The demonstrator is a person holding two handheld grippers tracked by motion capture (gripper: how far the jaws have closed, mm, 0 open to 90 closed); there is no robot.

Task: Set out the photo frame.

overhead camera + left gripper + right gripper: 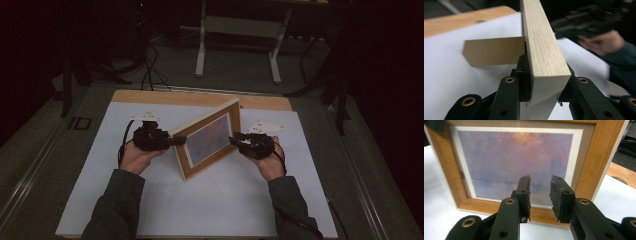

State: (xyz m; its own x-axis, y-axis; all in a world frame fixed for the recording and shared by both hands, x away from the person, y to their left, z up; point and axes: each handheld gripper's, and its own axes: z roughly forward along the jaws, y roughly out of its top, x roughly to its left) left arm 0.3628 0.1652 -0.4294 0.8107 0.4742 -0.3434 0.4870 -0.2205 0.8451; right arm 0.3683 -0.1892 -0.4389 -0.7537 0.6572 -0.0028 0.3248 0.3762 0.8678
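My left gripper has its jaws clamped on the picture frame's wooden side edge, steadying it upright on the counter. My right gripper faces the glass, jaws apart and empty, just short of it. Bare counter lies open around both grippers for moving.

A dim room is seen. A grey carpeted floor lies beyond the white tabletop. A white-legged table frame stands top centre; black cables are trailed upper left.
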